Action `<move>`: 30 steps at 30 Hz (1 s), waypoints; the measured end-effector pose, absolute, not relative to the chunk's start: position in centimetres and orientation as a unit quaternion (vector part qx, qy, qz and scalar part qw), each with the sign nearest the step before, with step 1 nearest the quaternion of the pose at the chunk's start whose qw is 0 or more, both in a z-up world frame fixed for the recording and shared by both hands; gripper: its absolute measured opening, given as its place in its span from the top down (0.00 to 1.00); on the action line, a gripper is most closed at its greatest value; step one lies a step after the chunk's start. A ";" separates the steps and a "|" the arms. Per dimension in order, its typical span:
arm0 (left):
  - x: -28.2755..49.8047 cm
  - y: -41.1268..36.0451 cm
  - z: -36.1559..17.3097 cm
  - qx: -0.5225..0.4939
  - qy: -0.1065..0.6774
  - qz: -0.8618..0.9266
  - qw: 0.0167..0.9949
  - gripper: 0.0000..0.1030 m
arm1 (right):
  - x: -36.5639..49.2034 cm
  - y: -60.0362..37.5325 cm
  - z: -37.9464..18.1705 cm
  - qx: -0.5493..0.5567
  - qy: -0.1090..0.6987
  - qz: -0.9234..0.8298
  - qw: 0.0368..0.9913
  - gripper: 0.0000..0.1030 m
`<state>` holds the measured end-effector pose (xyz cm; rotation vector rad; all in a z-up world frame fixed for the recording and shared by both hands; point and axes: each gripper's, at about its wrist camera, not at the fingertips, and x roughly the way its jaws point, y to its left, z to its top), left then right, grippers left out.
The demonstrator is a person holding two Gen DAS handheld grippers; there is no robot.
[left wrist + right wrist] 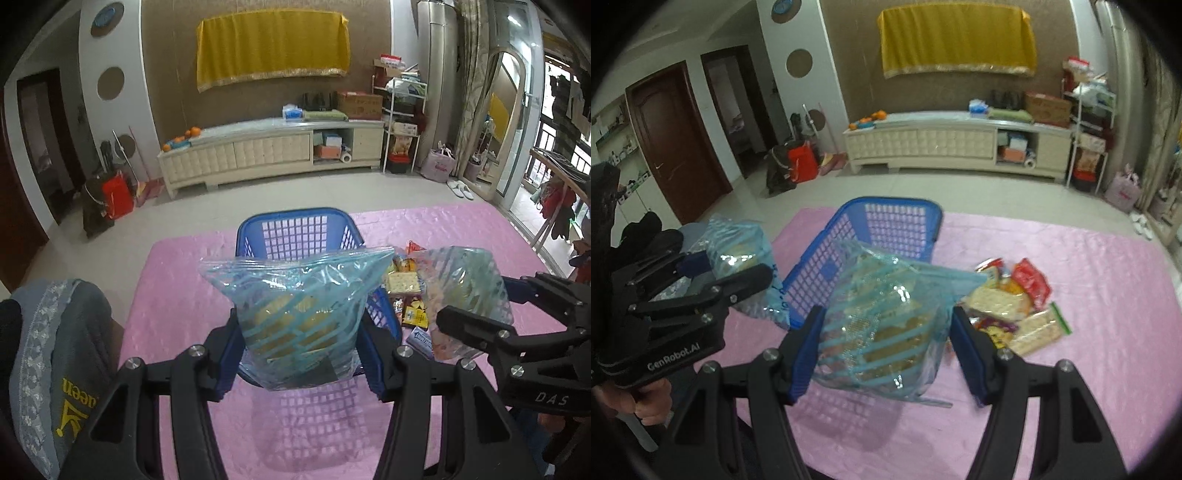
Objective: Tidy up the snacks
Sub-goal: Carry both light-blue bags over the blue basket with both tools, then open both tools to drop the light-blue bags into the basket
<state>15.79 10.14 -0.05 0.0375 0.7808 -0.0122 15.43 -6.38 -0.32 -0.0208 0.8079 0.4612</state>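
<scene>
Bagging is being finished, it seems: one striped zip bag (299, 317) of biscuits is being gripped by the left claw (299, 354), another striped bag (882, 325) by the right claw (886, 350), both needing lowering into the seemingly empty blue basket (886, 225) beyond, loose snacks (1015, 302) being left on the pink surface (1089, 332).

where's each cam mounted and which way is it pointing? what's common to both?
Left wrist: on the left gripper, angled down at its striped bag over the blue basket; right gripper at right.
Right wrist: on the right gripper, same tilt, own bag; left gripper, hand at left.
Shared: basket, pink cloth, snack pile.
</scene>
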 end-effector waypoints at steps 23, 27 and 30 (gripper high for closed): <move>22.2 14.0 -6.1 -0.044 0.479 -0.050 0.875 0.46 | 21.5 -1.8 -5.0 -0.028 0.472 0.240 0.848 0.31; 22.4 14.2 -6.7 -0.046 0.491 -0.040 0.869 0.43 | 21.5 -1.5 -5.2 -0.030 0.476 0.241 0.845 0.31; 22.1 14.8 -6.6 -0.057 0.491 -0.029 0.869 0.35 | 21.5 -1.6 -5.2 -0.027 0.469 0.248 0.847 0.29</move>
